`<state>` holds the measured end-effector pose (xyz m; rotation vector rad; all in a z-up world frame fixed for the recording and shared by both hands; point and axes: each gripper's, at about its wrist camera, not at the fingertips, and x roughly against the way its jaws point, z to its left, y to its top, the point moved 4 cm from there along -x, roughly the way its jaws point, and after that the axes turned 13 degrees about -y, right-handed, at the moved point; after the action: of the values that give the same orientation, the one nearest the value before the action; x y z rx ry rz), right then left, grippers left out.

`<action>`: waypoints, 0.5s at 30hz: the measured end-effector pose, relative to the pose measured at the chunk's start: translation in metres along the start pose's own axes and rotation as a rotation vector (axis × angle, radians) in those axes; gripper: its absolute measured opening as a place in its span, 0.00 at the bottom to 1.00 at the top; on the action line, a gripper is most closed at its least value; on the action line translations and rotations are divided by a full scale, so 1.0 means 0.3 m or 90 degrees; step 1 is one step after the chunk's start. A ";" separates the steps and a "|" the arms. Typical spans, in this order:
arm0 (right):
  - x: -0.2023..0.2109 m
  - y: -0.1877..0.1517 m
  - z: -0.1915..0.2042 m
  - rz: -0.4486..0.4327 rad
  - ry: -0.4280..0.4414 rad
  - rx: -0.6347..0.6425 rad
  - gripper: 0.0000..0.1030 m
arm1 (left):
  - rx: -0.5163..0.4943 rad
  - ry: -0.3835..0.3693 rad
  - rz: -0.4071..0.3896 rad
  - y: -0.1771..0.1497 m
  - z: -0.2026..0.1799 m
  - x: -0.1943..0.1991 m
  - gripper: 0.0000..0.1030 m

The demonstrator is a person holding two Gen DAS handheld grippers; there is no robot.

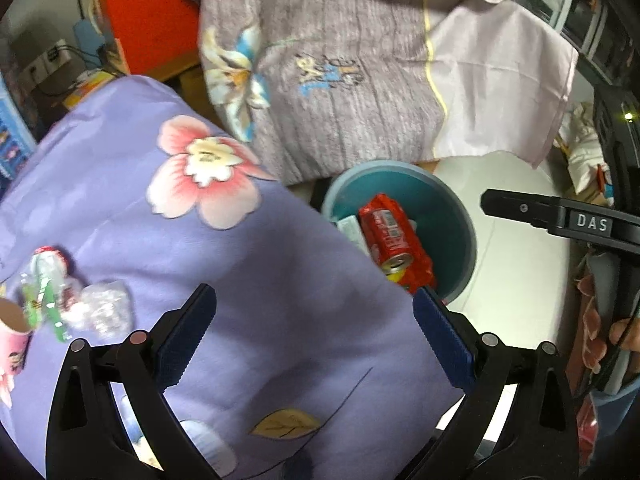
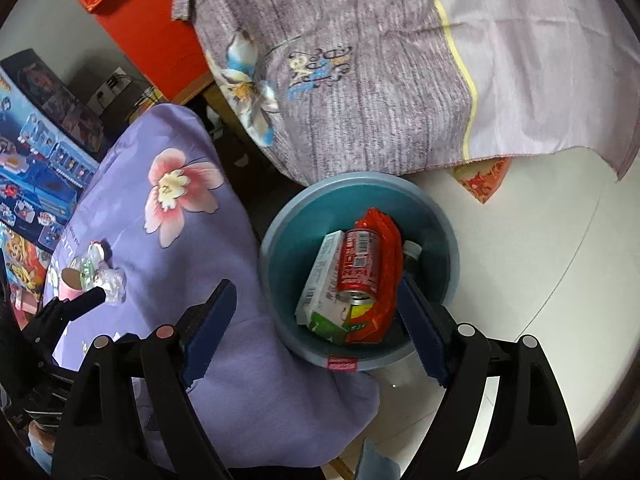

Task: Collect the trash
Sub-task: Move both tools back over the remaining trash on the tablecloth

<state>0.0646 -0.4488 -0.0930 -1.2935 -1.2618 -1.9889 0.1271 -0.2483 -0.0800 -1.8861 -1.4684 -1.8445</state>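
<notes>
A teal bin (image 2: 436,216) stands on the floor beside a purple floral quilt (image 2: 168,264). In it lie a red can (image 2: 358,264), a white and green carton (image 2: 324,284) and a red wrapper (image 2: 390,248). The bin (image 1: 448,208) and can (image 1: 390,236) also show in the left wrist view. On the quilt lie a crumpled clear wrapper (image 1: 106,308), a green and white packet (image 1: 44,292) and a pink paper cup (image 1: 12,332). My left gripper (image 1: 314,316) is open above the quilt. My right gripper (image 2: 314,304) is open above the bin.
A grey-purple bedsheet (image 2: 380,80) hangs behind the bin. White floor (image 2: 540,260) lies to the right. A red cabinet (image 2: 152,28) and blue toy boxes (image 2: 36,160) stand at the left. The right gripper's finger (image 1: 560,216) shows in the left wrist view.
</notes>
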 end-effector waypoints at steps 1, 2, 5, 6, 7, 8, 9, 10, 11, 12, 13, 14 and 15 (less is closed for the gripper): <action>0.010 -0.004 0.015 -0.002 0.000 0.004 0.76 | 0.002 0.004 -0.004 -0.007 0.011 0.016 0.96; 0.019 -0.008 0.033 -0.005 0.001 0.009 0.76 | 0.004 0.005 -0.007 -0.013 0.020 0.029 0.96; 0.041 -0.015 0.091 -0.010 0.004 0.027 0.76 | 0.022 0.009 -0.021 -0.040 0.066 0.082 0.96; 0.047 -0.018 0.110 -0.011 0.005 0.031 0.76 | 0.028 0.010 -0.025 -0.049 0.082 0.099 0.96; 0.053 -0.020 0.133 -0.012 0.006 0.037 0.76 | 0.032 0.011 -0.027 -0.057 0.093 0.110 0.96; 0.061 -0.022 0.164 -0.014 0.008 0.047 0.76 | 0.039 0.014 -0.033 -0.068 0.114 0.130 0.96; 0.066 -0.025 0.188 -0.015 0.009 0.054 0.76 | 0.043 0.016 -0.036 -0.075 0.127 0.144 0.96; 0.070 -0.026 0.212 -0.017 0.011 0.062 0.76 | 0.049 0.019 -0.041 -0.085 0.146 0.162 0.96; 0.077 -0.028 0.244 -0.018 0.012 0.072 0.76 | 0.054 0.022 -0.047 -0.095 0.166 0.181 0.96; 0.081 -0.028 0.264 -0.019 0.013 0.078 0.76 | 0.059 0.023 -0.050 -0.102 0.178 0.192 0.96; 0.085 -0.030 0.294 -0.019 0.015 0.087 0.76 | 0.065 0.023 -0.054 -0.111 0.195 0.209 0.96; 0.089 -0.033 0.325 -0.019 0.016 0.095 0.76 | 0.072 0.023 -0.060 -0.123 0.218 0.228 0.96; 0.091 -0.035 0.349 -0.018 0.016 0.101 0.76 | 0.076 0.023 -0.064 -0.132 0.237 0.244 0.96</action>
<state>0.0934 -0.3496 -0.0587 -1.1769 -1.4024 -1.8766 0.1342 -0.1412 -0.0582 -1.7456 -1.6509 -1.7775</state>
